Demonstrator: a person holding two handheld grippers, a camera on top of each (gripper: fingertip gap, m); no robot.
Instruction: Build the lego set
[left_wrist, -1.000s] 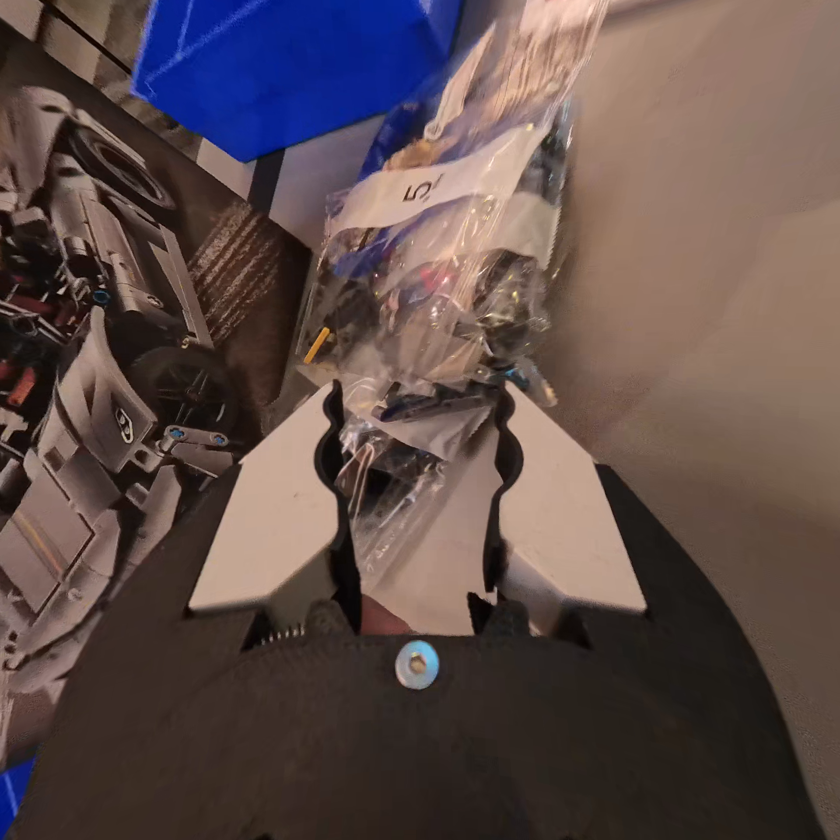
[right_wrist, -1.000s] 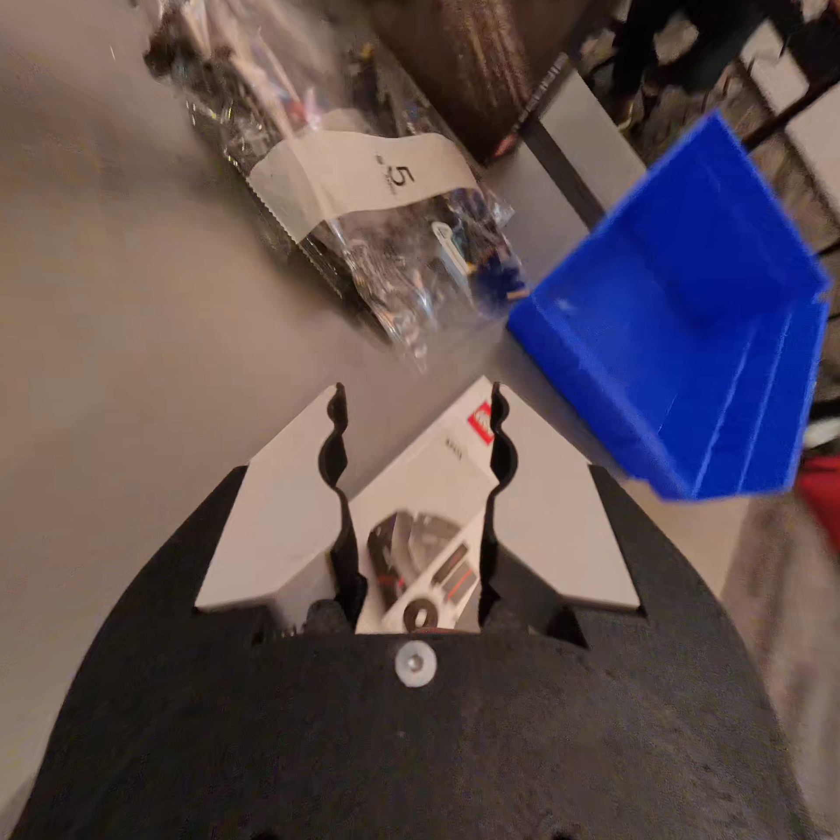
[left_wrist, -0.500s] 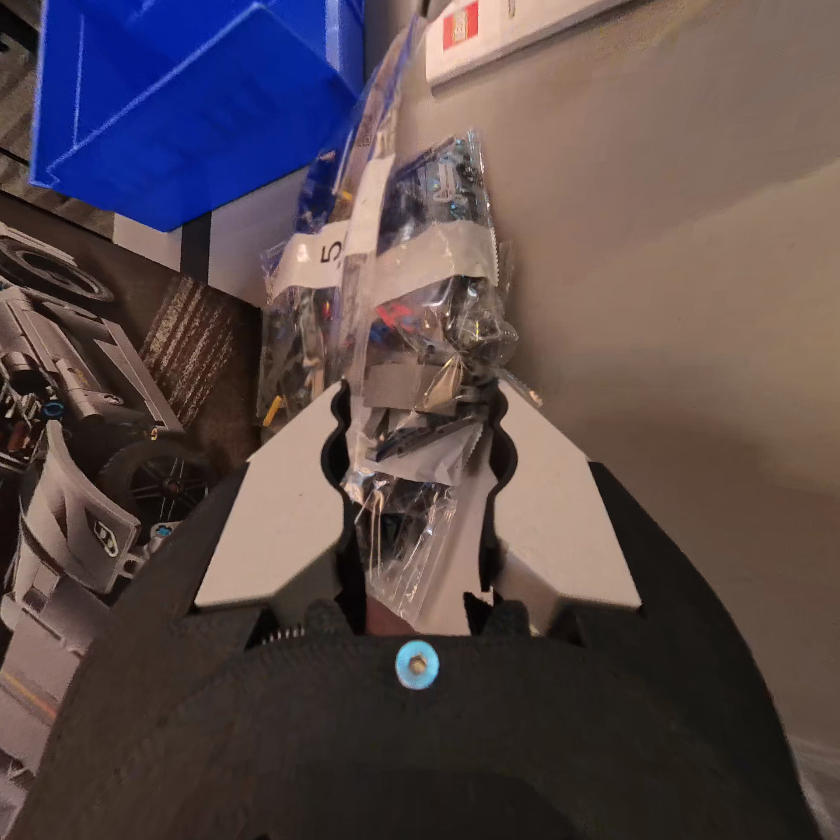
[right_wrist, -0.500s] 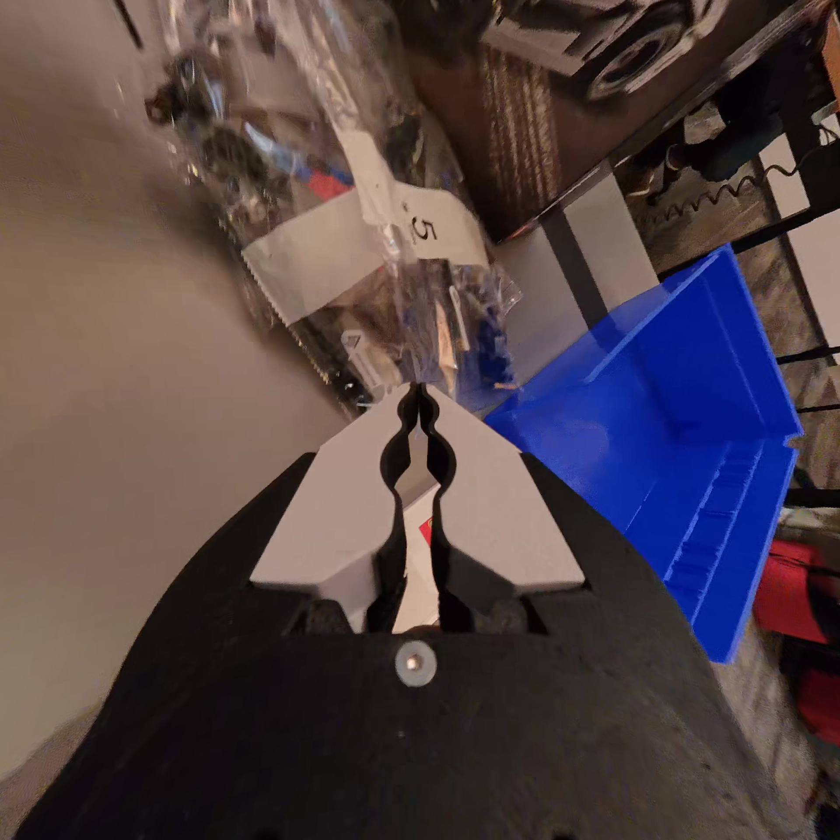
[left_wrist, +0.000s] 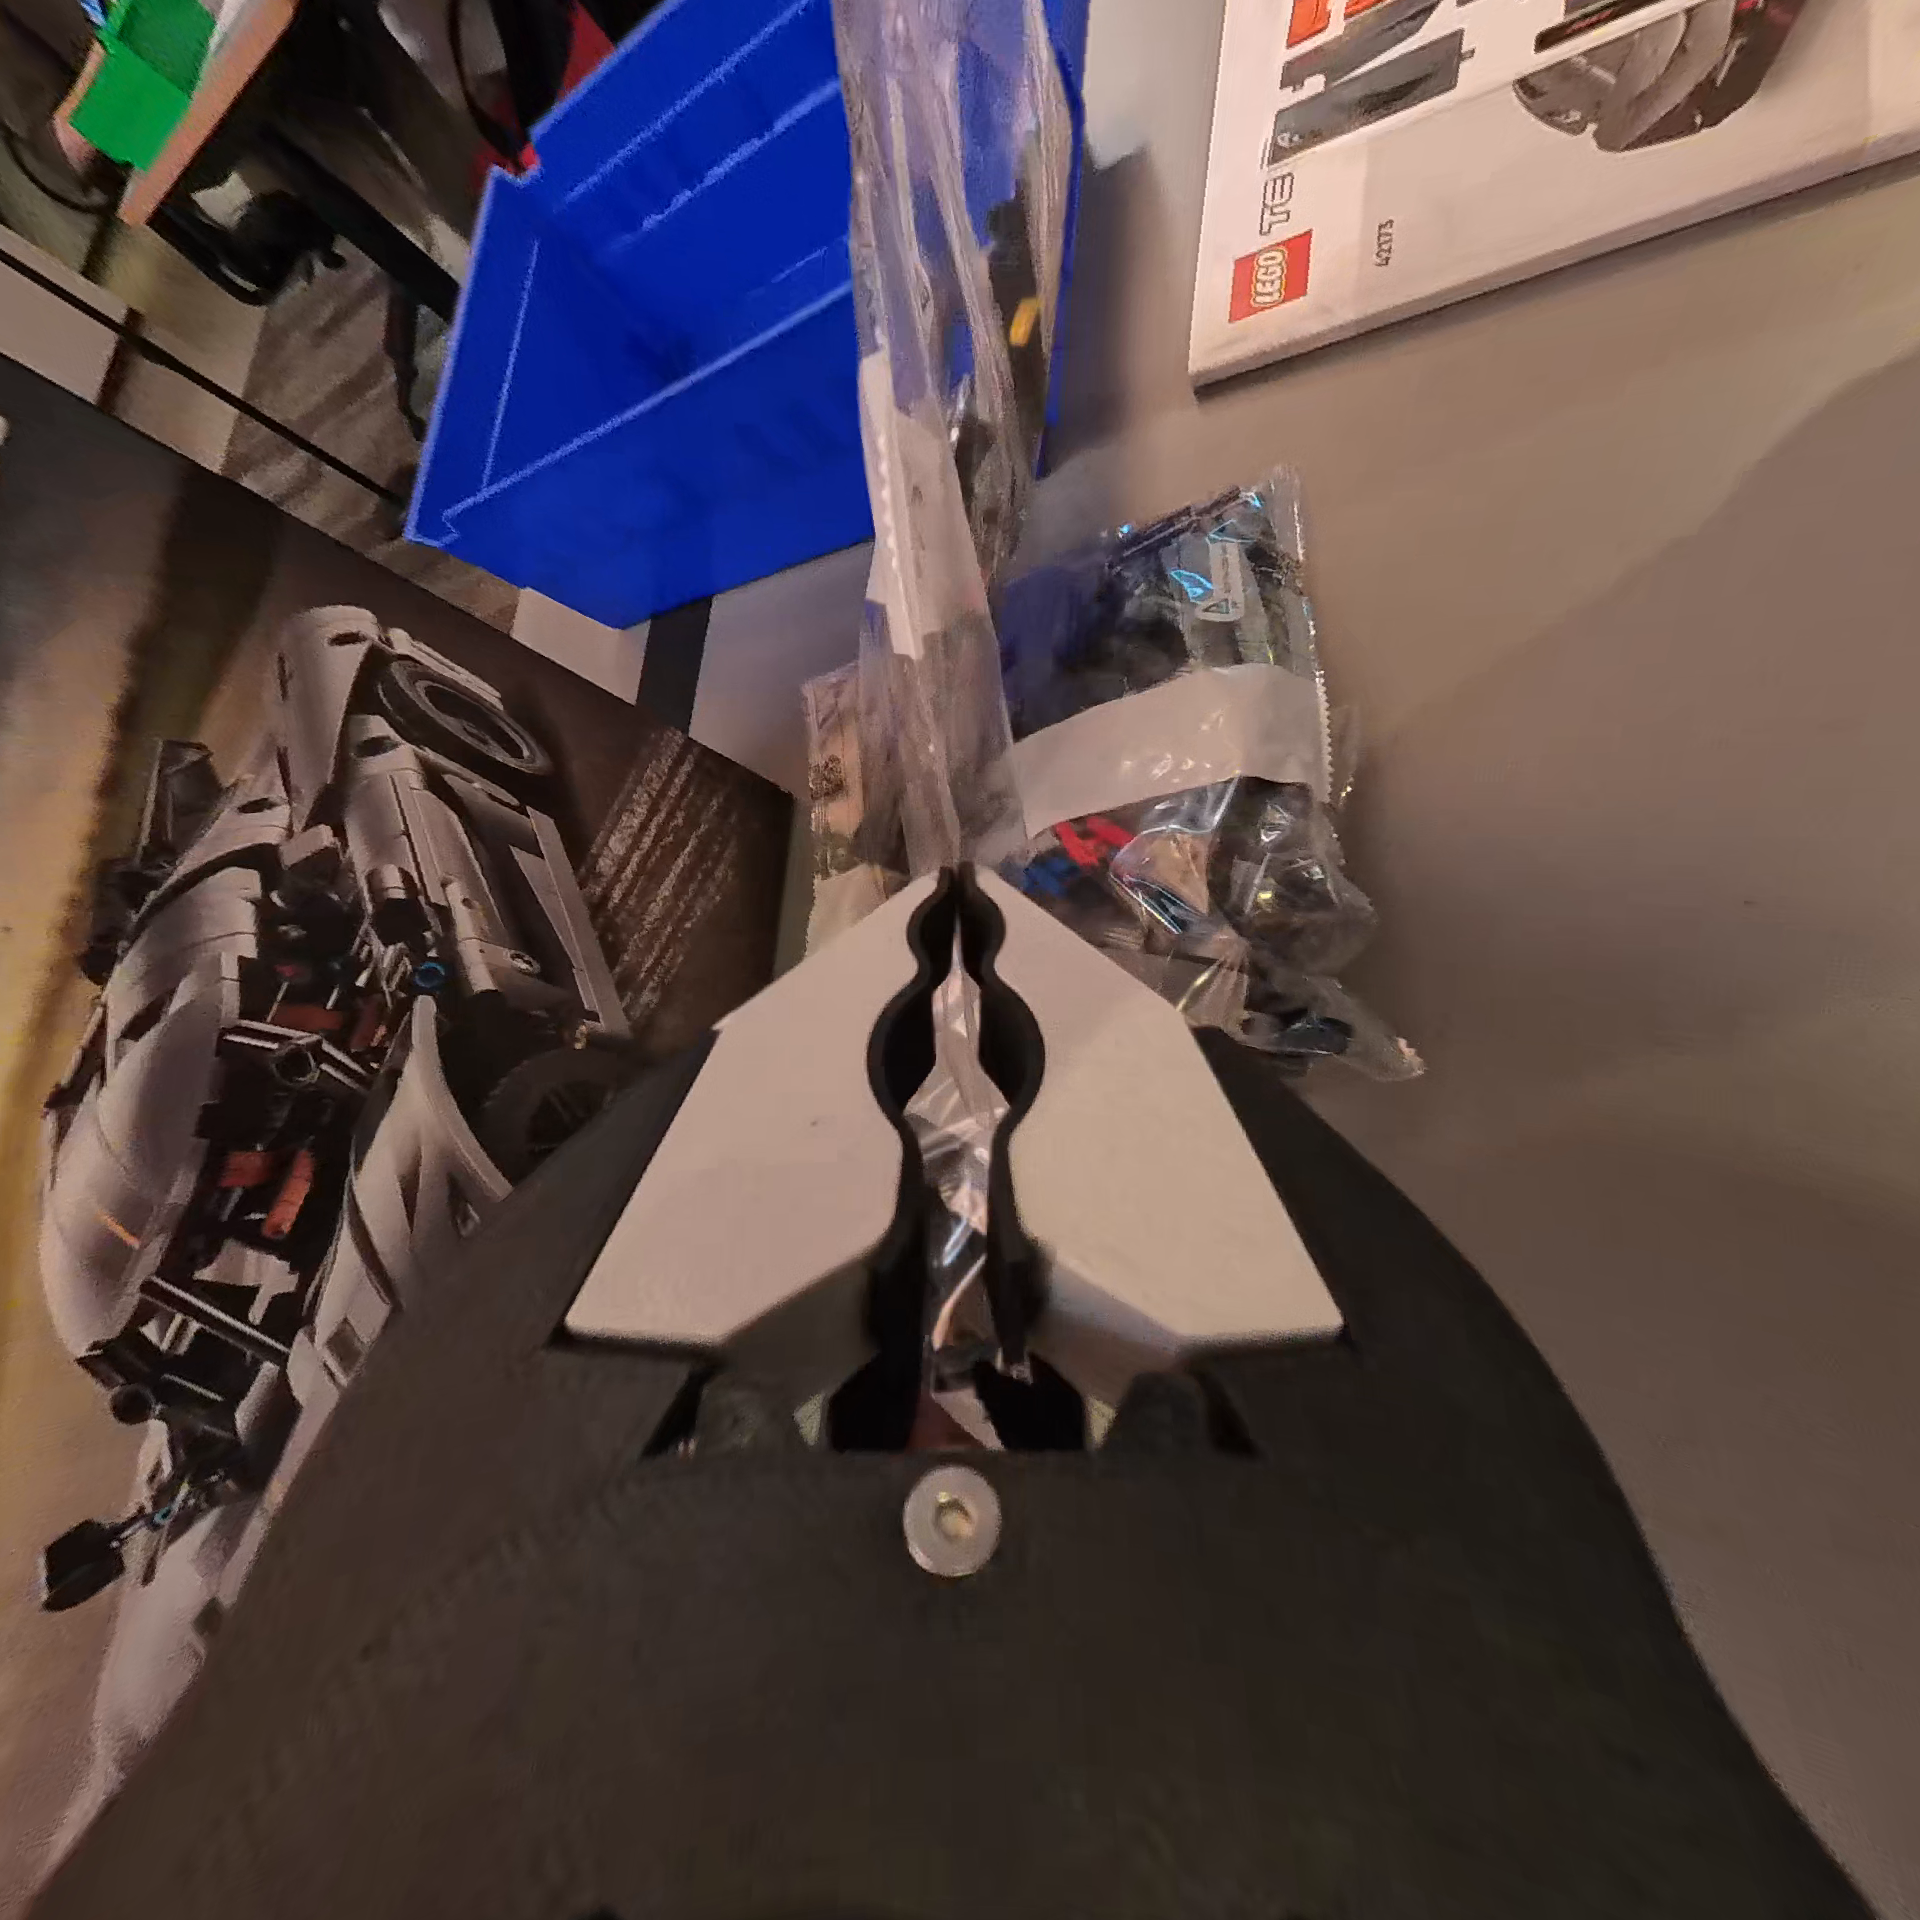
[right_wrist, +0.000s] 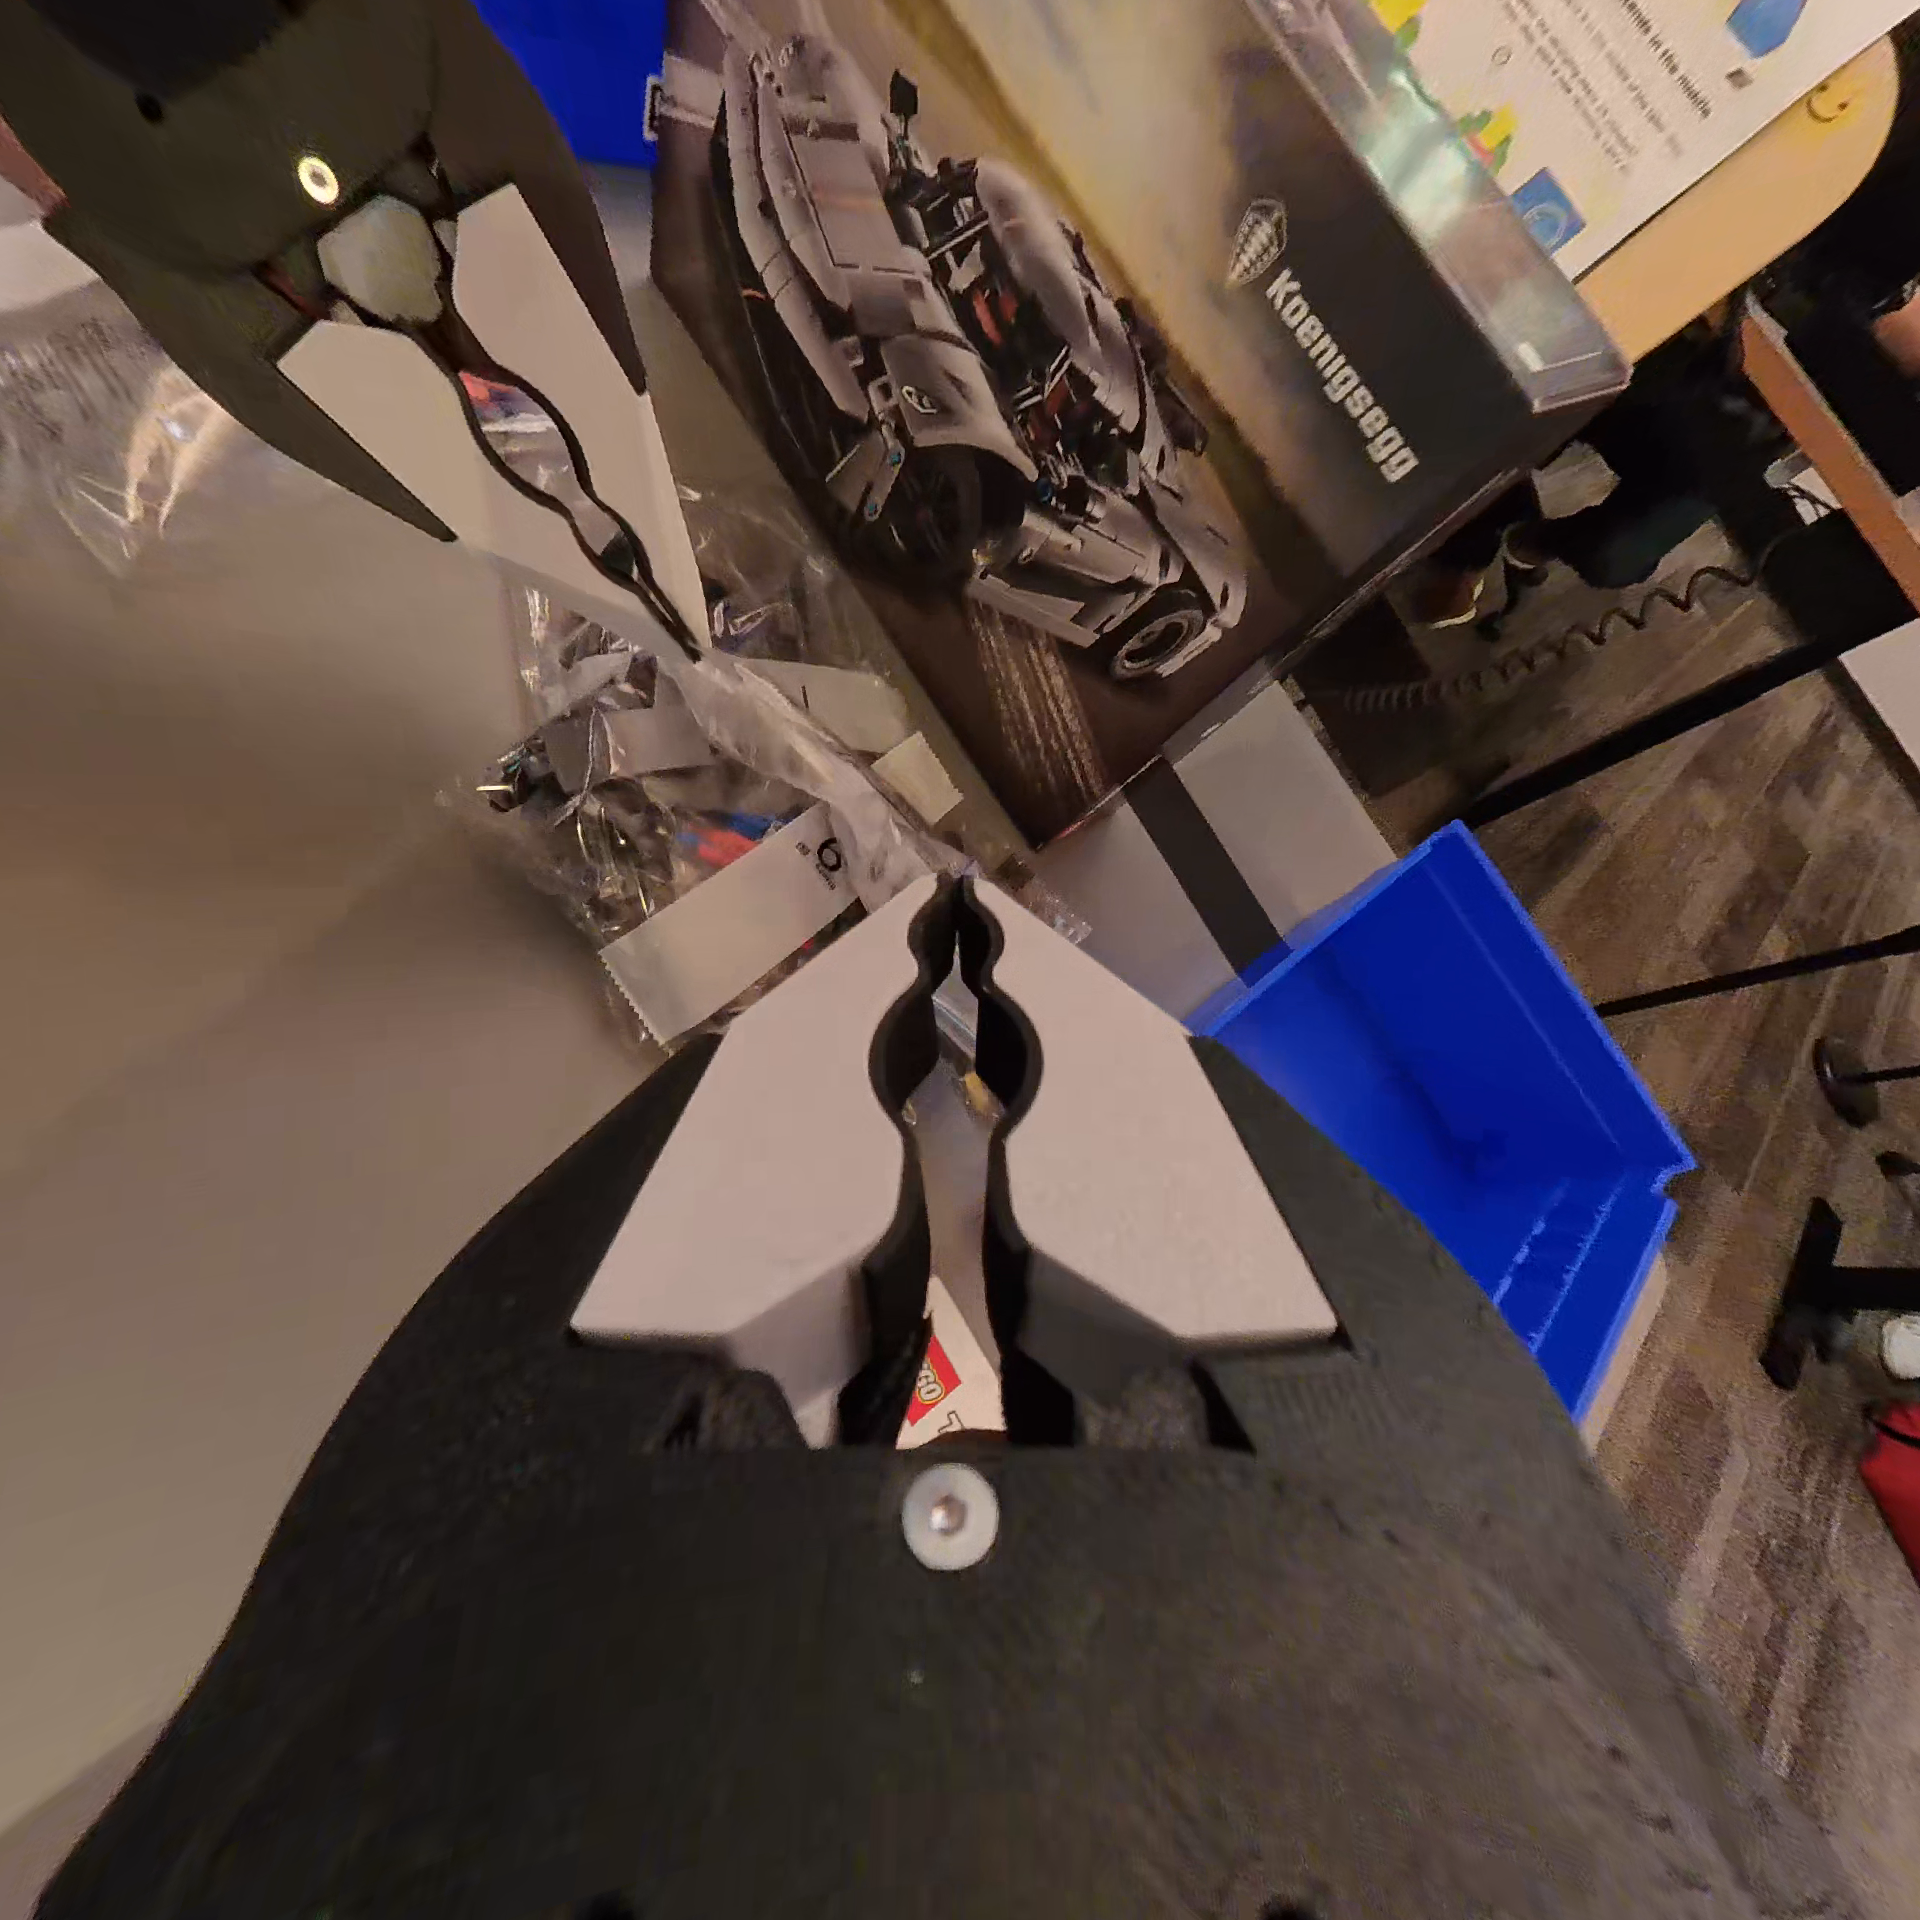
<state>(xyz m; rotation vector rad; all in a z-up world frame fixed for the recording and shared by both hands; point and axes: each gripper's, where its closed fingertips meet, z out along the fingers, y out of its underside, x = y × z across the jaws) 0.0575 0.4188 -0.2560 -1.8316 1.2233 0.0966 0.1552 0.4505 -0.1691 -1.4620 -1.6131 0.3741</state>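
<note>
A: Item one, held bag (left_wrist: 940, 436)?
B: Clear plastic with a white band, dark parts inside. It is stretched taut above the table (left_wrist: 1621, 935), with the left gripper (left_wrist: 954, 902) clamped on one end and the right gripper (right_wrist: 956, 902) clamped on the other.

A: Item two?
B: Second bag (left_wrist: 1184, 769), clear with a white band, holding black, blue and red pieces. It lies on the table just beside the set box (left_wrist: 343, 935).

A: Others?
B: Blue bin (left_wrist: 665, 343) at the table edge; instruction booklet (left_wrist: 1538, 166), white, flat on the table.
</note>
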